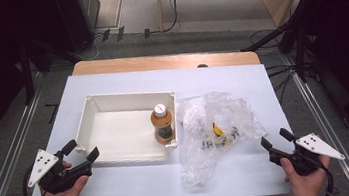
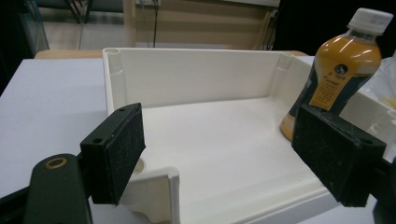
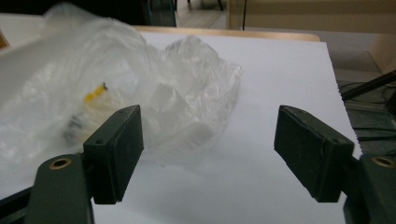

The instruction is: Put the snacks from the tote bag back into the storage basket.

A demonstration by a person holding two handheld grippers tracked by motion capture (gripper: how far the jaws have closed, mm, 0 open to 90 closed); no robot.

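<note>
A white plastic tray (image 1: 94, 113) (image 2: 187, 70) sits left of centre on the white table. An orange drink bottle (image 1: 162, 123) (image 2: 336, 70) with a white cap stands upright in its near right corner. To the right lies a crumpled clear plastic bag (image 1: 216, 128) (image 3: 116, 98) with yellow and dark bits inside. My left gripper (image 1: 81, 151) (image 2: 219, 154) is open at the tray's near left corner, with nothing between its pads. My right gripper (image 1: 276, 142) (image 3: 210, 154) is open just right of the bag, holding nothing.
A wooden board edge (image 1: 165, 61) runs along the table's far side. Metal rails (image 1: 12, 148) flank the table on both sides. Cables and stands lie on the floor at the far right (image 1: 286, 39). Bare table surface (image 1: 137, 183) shows along the near edge.
</note>
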